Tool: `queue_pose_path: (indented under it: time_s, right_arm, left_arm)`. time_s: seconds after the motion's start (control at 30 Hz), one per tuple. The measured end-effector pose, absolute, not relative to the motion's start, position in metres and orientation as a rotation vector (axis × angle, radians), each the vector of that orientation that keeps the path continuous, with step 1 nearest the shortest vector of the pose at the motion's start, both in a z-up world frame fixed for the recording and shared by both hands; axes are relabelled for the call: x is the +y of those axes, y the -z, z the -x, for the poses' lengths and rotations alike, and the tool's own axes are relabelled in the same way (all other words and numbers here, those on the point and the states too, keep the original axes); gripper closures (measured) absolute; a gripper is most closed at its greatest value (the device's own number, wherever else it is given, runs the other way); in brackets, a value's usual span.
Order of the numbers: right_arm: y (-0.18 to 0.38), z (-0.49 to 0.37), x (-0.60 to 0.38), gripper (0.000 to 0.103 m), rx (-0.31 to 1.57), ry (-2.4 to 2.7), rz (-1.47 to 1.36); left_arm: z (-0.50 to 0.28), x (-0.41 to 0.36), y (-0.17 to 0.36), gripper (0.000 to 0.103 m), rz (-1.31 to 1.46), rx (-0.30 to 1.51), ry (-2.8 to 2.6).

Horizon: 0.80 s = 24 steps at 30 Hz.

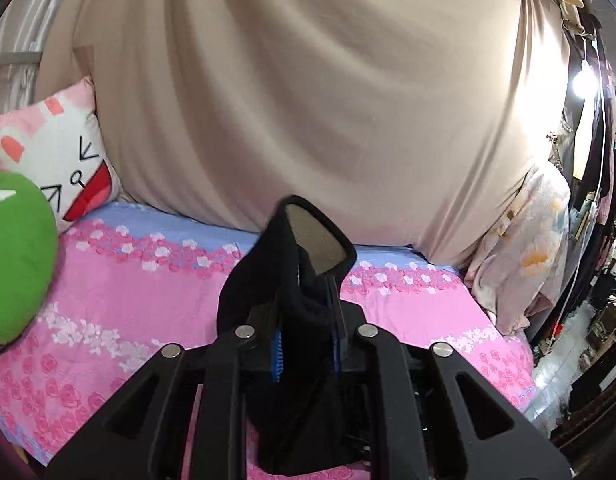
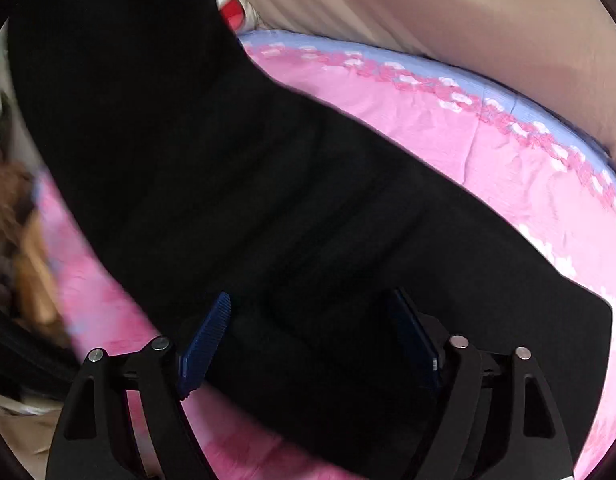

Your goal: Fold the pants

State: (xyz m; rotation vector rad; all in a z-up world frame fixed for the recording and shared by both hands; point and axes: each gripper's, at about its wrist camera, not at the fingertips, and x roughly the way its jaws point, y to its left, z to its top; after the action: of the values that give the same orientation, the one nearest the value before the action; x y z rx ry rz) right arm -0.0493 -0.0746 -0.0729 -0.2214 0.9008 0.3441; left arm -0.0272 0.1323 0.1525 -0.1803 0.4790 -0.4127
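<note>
The black pants (image 2: 267,200) stretch across the pink flowered bed sheet (image 2: 448,128) in the right wrist view, from upper left to lower right. My right gripper (image 2: 312,320) is open, its blue pads (image 2: 205,344) spread wide just above the cloth. My left gripper (image 1: 305,320) is shut on a bunch of the black pants (image 1: 295,280) and holds it up above the bed sheet (image 1: 127,300); a loop of the fabric stands up past the fingertips.
A beige curtain (image 1: 308,100) hangs behind the bed. A pink and white cat pillow (image 1: 55,152) and a green plush (image 1: 15,256) sit at the left. A floral cloth (image 1: 528,240) and cluttered shelves (image 1: 600,260) are at the right.
</note>
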Motion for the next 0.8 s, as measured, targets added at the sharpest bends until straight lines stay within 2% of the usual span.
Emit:
queue_pose_path:
  time_s: [0.03,0.07,0.1,0.17,0.27,0.4,0.5,0.6,0.67,0.8]
  right_arm:
    - [0.073,0.049,-0.073,0.045,0.885,-0.333,0.235]
    - [0.067,0.048,-0.081,0.081,0.884,-0.330,0.196]
    - [0.060,0.047,-0.096,0.091,0.896,-0.358,0.110]
    - [0.039,0.049,-0.138,0.092,0.866,-0.351,-0.069]
    - [-0.007,0.076,-0.238,0.092,0.722,-0.207,-0.281]
    - [-0.054,0.128,-0.333,0.092,0.563,-0.041,-0.413]
    - [-0.089,0.153,-0.368,0.092,0.459,0.003,-0.476]
    - [-0.114,0.139,-0.343,0.091,0.444,-0.072,-0.433]
    - [-0.115,0.108,-0.285,0.091,0.499,-0.226,-0.357]
    - [-0.061,0.043,-0.150,0.091,0.700,-0.431,-0.169]
  left_arm:
    - [0.028,0.133,-0.152,0.087,0.179,0.475,0.409]
    - [0.028,0.132,-0.152,0.087,0.177,0.471,0.409]
    - [0.028,0.136,-0.152,0.087,0.180,0.469,0.413]
    - [0.028,0.137,-0.153,0.087,0.188,0.466,0.418]
    - [0.025,0.143,-0.152,0.087,0.196,0.473,0.407]
    - [0.018,0.152,-0.149,0.087,0.217,0.480,0.380]
    - [0.011,0.162,-0.147,0.087,0.269,0.490,0.378]
    - [0.008,0.172,-0.145,0.086,0.294,0.490,0.367]
    - [0.008,0.178,-0.144,0.086,0.294,0.488,0.358]
    - [0.010,0.185,-0.139,0.086,0.291,0.502,0.349]
